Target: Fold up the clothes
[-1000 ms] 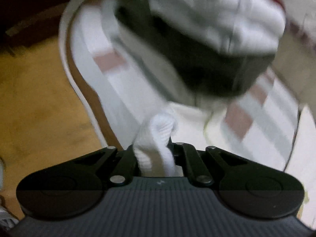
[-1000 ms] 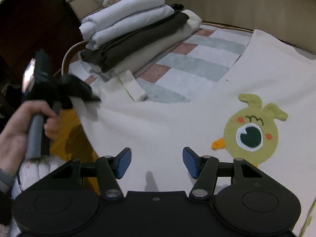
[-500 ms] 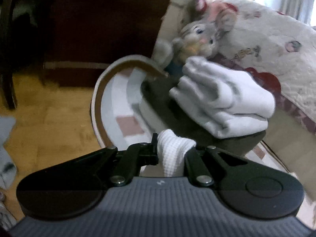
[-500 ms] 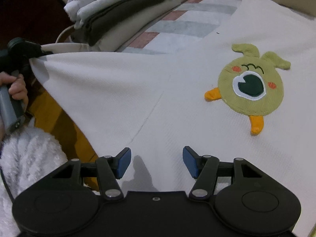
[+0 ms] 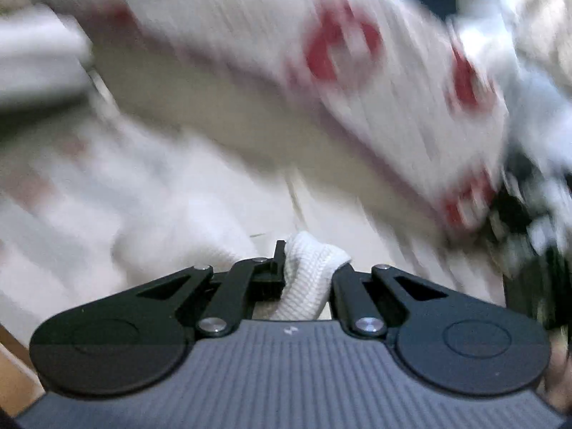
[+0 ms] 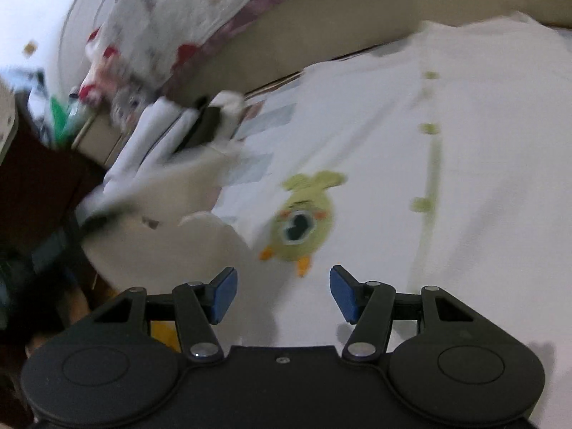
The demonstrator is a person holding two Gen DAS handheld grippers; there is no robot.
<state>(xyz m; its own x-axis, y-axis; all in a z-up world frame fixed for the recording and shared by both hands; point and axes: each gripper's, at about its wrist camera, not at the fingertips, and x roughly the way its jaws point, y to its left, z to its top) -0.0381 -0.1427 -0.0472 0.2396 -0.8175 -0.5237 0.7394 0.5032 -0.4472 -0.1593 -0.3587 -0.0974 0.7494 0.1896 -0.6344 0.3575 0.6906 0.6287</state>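
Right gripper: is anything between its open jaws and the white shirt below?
Nothing visible. The right gripper is open and empty, with only bare cloth of the white shirt beneath it, near the green bird patch. The left gripper is shut on a bunch of that white fabric.

I can read no words, numbers or brand names anywhere; both my views are blurred. The only sign is a small pale mark on my left tong's grey ribbed body (image 5: 288, 330), unreadable.
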